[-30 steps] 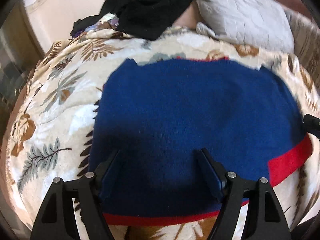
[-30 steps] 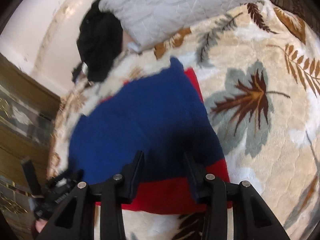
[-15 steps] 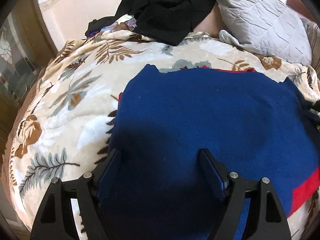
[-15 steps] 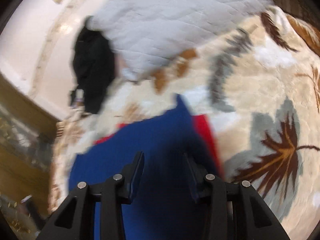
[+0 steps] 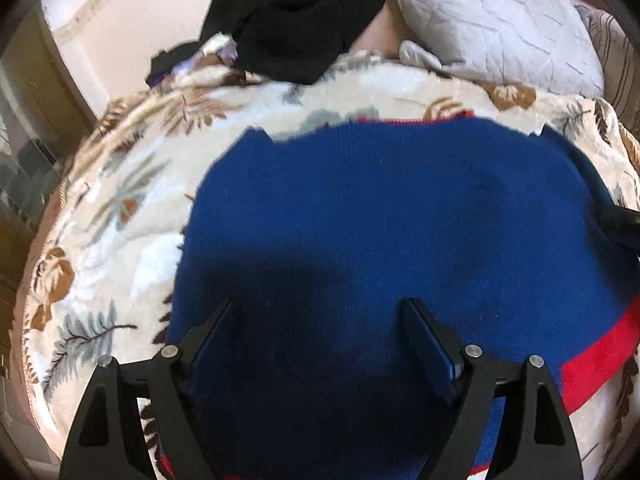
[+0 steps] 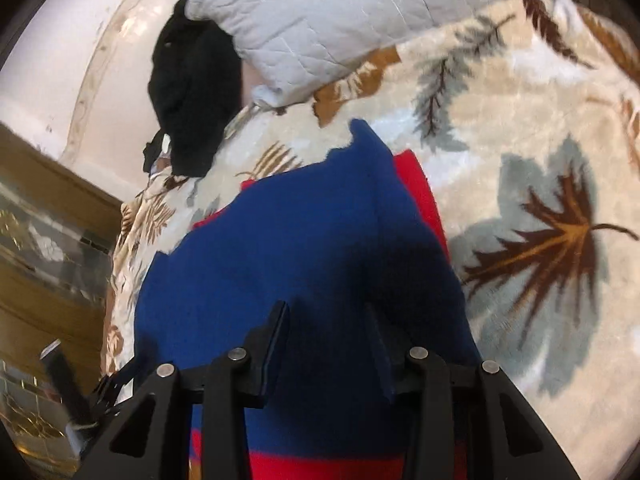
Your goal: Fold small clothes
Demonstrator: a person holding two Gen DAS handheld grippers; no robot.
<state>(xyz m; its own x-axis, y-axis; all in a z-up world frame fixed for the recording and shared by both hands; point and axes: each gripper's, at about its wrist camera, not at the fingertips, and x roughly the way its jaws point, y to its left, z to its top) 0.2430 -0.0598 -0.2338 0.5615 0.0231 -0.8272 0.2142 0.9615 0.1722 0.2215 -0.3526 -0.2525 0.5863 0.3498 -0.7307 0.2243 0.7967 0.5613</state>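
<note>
A blue knit garment with red trim (image 5: 380, 220) lies spread flat on a leaf-patterned blanket (image 5: 120, 208). My left gripper (image 5: 320, 320) is open and hovers over the garment's near part, holding nothing. The garment also shows in the right wrist view (image 6: 288, 256), with a red band (image 6: 420, 196) along its right side. My right gripper (image 6: 326, 312) is open over the garment's near right part, jaws apart with cloth below them. Its tip shows at the right edge of the left wrist view (image 5: 620, 220).
A pile of black clothes (image 5: 296, 12) lies at the far side of the bed beside a grey quilted pillow (image 5: 492, 20). Both also show in the right wrist view, the clothes (image 6: 192, 96) and the pillow (image 6: 340, 20). Wooden furniture (image 6: 48, 240) stands at the left.
Both grippers moved forward over the garment and then drew back a little. Both stayed open. The garment lies as before.
</note>
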